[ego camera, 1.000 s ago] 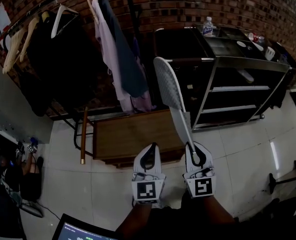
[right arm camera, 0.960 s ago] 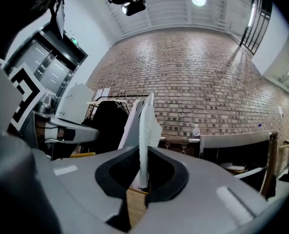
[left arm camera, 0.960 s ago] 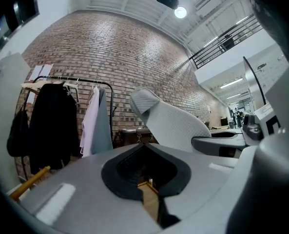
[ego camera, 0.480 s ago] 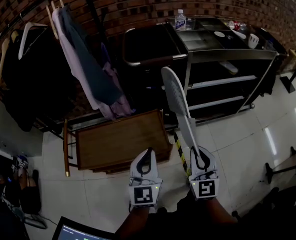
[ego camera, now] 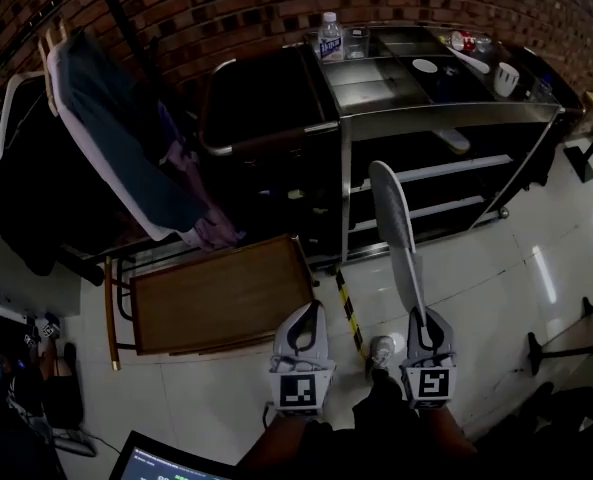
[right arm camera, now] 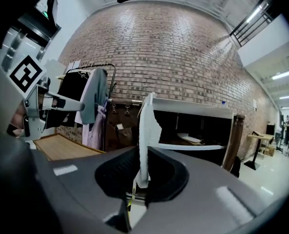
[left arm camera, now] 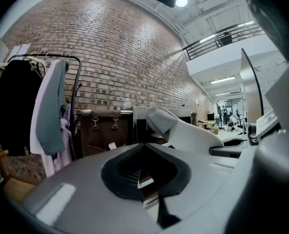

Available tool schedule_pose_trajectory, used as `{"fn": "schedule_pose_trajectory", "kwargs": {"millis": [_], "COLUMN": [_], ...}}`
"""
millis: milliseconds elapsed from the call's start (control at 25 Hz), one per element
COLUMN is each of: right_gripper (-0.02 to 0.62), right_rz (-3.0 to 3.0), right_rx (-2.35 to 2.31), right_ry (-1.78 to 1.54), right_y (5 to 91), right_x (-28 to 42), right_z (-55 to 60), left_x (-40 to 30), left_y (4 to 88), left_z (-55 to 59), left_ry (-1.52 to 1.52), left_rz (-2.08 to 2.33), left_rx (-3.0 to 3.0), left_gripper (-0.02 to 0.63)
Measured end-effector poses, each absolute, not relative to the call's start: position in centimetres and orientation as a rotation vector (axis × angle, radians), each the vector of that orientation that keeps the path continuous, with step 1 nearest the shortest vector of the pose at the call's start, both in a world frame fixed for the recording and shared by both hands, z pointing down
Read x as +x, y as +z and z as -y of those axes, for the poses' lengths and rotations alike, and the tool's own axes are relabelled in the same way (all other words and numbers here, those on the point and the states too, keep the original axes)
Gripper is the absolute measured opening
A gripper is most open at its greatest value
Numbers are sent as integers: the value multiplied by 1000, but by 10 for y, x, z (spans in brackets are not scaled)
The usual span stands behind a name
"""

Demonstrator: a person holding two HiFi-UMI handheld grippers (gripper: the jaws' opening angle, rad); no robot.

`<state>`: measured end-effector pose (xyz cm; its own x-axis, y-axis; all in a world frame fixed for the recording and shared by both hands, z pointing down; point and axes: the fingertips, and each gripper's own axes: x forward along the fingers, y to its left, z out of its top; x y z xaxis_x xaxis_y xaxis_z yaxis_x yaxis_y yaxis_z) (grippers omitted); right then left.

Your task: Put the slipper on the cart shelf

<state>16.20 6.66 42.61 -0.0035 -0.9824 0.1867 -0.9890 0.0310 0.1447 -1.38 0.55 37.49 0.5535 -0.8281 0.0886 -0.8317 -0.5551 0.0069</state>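
Observation:
A long white slipper (ego camera: pixel 396 228) stands upright with its heel pinched in my right gripper (ego camera: pixel 420 320), which is shut on it. In the right gripper view the slipper (right arm camera: pixel 145 130) rises edge-on out of the jaws, in front of the cart's shelves (right arm camera: pixel 193 147). The metal cart (ego camera: pixel 446 113) stands ahead of the slipper's tip, and a second white slipper (ego camera: pixel 454 140) lies on its upper shelf. My left gripper (ego camera: pixel 308 313) hangs beside the right one, shut and holding nothing. Its view shows the held slipper (left arm camera: pixel 183 128) off to the right.
A low wooden table (ego camera: pixel 216 293) sits on the floor to the left, under a clothes rack with hanging garments (ego camera: pixel 116 148). A water bottle (ego camera: pixel 329 36) and cups (ego camera: pixel 506 76) stand on the cart top. Yellow-black tape (ego camera: pixel 348 313) marks the floor.
The view has swung left to right, so the cart now lies straight ahead and nearer. My right gripper has carried the slipper rightward, to in front of the cart's shelves. Both grippers keep their state.

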Motion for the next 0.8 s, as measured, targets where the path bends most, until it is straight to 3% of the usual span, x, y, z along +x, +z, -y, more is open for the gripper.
{"fn": "schedule_pose_trajectory", "kwargs": {"millis": [440,800], "right_gripper": [32,32], "right_rz": [2068,2143], "right_rx": [1924,1834], "right_ry": [142,253], "right_y": [470,491], "right_x": [256,285], "right_z": [13,71], "left_x": [97,143], "left_y": [414,420], "left_z": [86,132], "left_ry": [203,243], "left_rz": [1459,1509], "left_rx": [2648,2620], "left_gripper": [17,17]}}
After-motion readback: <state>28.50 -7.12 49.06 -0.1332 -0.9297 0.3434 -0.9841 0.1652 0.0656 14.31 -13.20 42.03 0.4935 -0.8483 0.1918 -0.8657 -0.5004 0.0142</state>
